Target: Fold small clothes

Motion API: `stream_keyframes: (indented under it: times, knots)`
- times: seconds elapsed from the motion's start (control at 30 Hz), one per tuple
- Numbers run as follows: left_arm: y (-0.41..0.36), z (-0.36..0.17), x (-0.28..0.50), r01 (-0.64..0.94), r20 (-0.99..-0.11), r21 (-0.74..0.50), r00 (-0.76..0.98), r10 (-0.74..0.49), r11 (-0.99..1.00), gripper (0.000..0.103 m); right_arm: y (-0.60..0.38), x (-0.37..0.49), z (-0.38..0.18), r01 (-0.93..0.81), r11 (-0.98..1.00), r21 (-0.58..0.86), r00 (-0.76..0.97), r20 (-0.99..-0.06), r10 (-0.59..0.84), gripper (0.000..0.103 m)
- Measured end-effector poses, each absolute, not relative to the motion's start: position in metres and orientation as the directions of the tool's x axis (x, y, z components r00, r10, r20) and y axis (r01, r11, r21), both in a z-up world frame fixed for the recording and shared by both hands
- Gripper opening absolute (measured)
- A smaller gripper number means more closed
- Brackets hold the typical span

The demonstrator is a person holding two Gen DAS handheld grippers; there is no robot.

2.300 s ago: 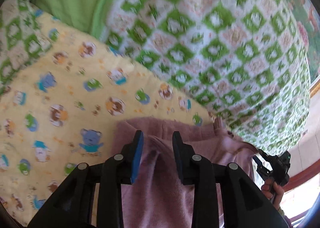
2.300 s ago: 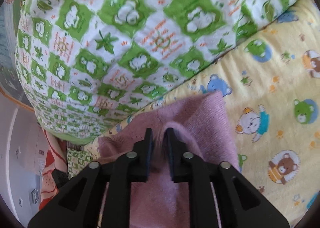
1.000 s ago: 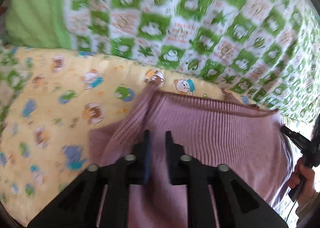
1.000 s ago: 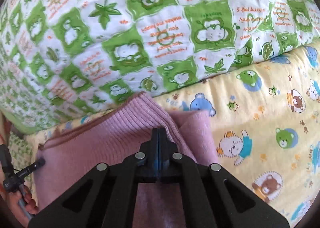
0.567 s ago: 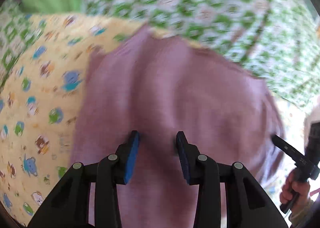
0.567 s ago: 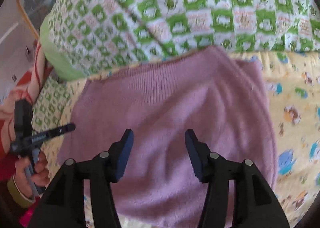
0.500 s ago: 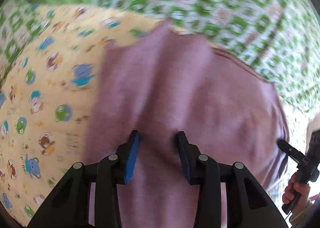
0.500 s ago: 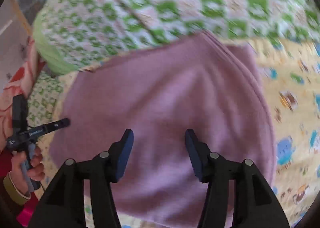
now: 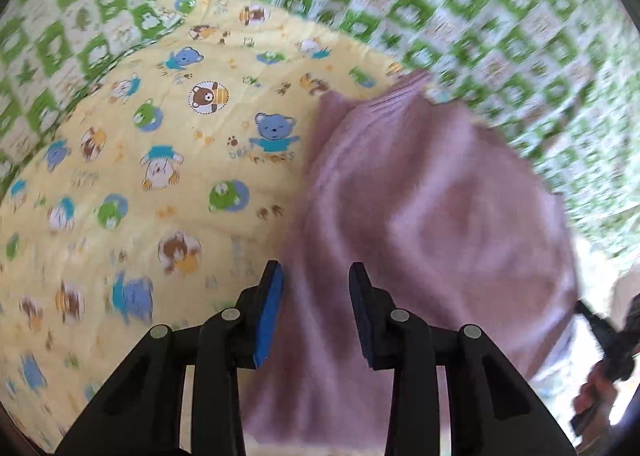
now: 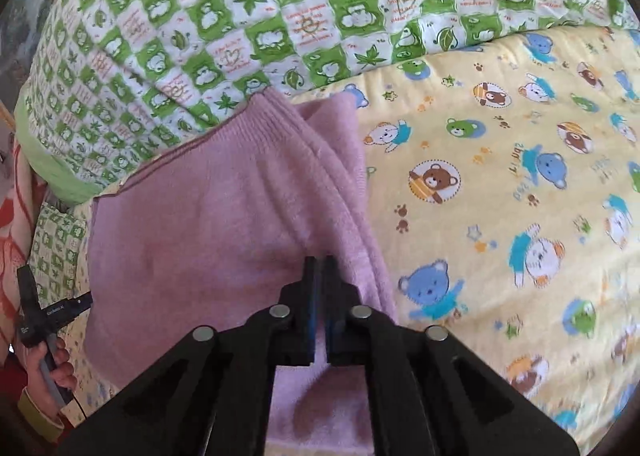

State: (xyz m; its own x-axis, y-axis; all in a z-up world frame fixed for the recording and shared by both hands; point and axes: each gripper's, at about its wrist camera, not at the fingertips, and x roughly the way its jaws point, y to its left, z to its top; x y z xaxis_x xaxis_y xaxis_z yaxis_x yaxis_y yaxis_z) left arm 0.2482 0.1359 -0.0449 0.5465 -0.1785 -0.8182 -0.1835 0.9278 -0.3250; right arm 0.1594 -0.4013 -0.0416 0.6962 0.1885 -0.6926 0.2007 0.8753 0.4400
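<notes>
Bright, even daylight is filling both views, casting only soft shadows. In the left wrist view, motion blur is smearing the pink knitted garment [image 9: 432,216] and the green-and-white checked quilt [image 9: 500,36] beyond it. The right wrist view is staying sharp across the garment's ribbed edge. Fisheye distortion is bending both views, with dark vignetting ringing their edges.

Two close downward views, shared sweater [image 9: 420,196]

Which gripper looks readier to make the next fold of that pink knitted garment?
Probably the right gripper: its jaws look pinched on the pink garment near its edge. The left gripper stands open above the cloth, gripping nothing.
</notes>
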Motion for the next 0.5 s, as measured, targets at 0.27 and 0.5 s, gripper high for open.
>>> stream_keyframes:
  times: [0.27,0.5]
  knots:
    - [0.087,-0.054,0.199,-0.084,-0.843,-0.329,0.475,-0.253,0.941,0.042,-0.344,0.151,-0.066,0.088,0.904,0.418,0.581,-0.759,0.294,0.012]
    - [0.109,-0.066,0.186,-0.166,-0.863,-0.349,0.441,-0.247,0.923,0.039,-0.394,0.127,-0.084,0.276,0.881,0.384,0.561,-0.809,0.177,0.008]
